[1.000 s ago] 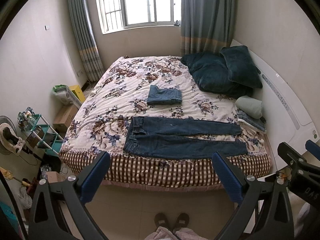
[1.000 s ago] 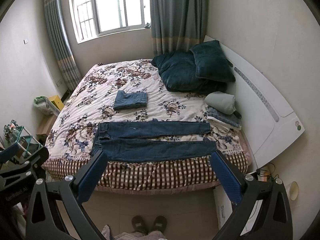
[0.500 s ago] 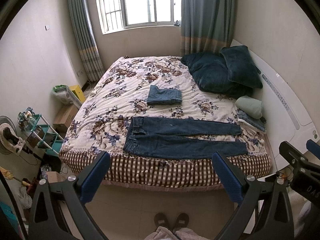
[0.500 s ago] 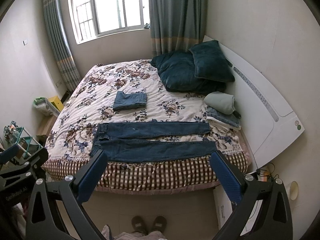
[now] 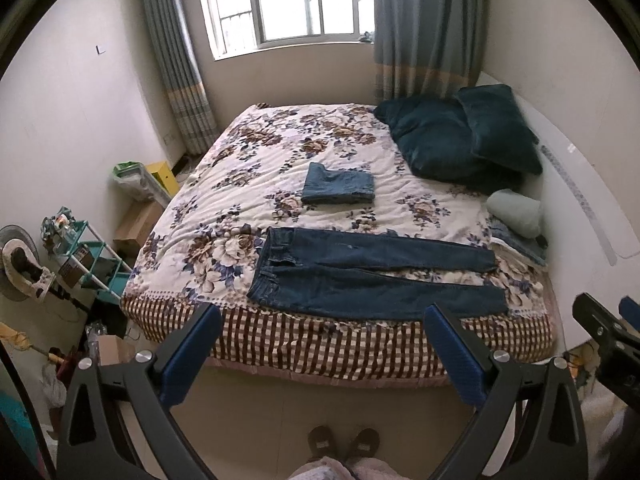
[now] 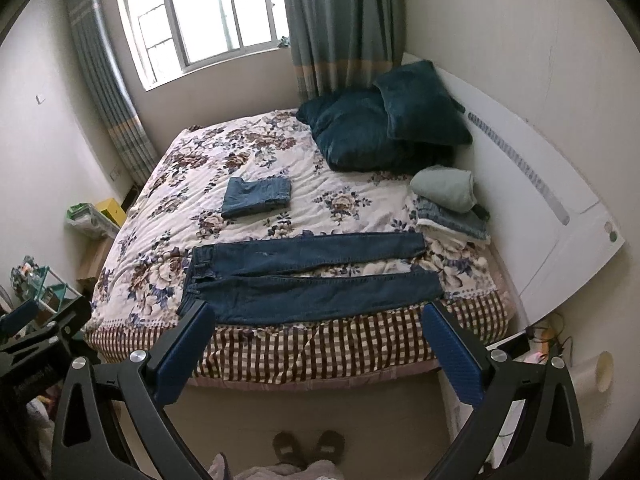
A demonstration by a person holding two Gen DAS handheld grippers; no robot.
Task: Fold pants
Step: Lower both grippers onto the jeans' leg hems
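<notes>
I hold my left tool (image 5: pixel 322 354) level and pointed at the bed, its two blue pads (image 5: pixel 192 354) spread wide with nothing between them. My right tool (image 6: pixel 316 354) sits the same way, wide apart and empty, tilted slightly so the room leans in its view. Each tool shows at the edge of the other's view, so they hang side by side, well short of the mattress and above the floor. Below them I see a pair of brown slippers (image 5: pixel 343 443) on the floor.

Ahead, the dark blue jeans (image 5: pixel 372 274) lie flat along the near edge of the bed (image 5: pixel 256 184), waistband to the left, both legs stretched out to the right with a narrow gap between them. Farther back on the floral cover rests a folded pair of lighter jeans (image 5: pixel 338 189). Two dark teal pillows (image 5: pixel 460 140) lean against the white headboard (image 6: pixel 536 184) on the right, and near them a rolled pale green garment (image 6: pixel 444 188) sits on a small pile of folded clothes (image 6: pixel 452 222). A teal shelf rack (image 5: pixel 86 258) stands left of the bed.
</notes>
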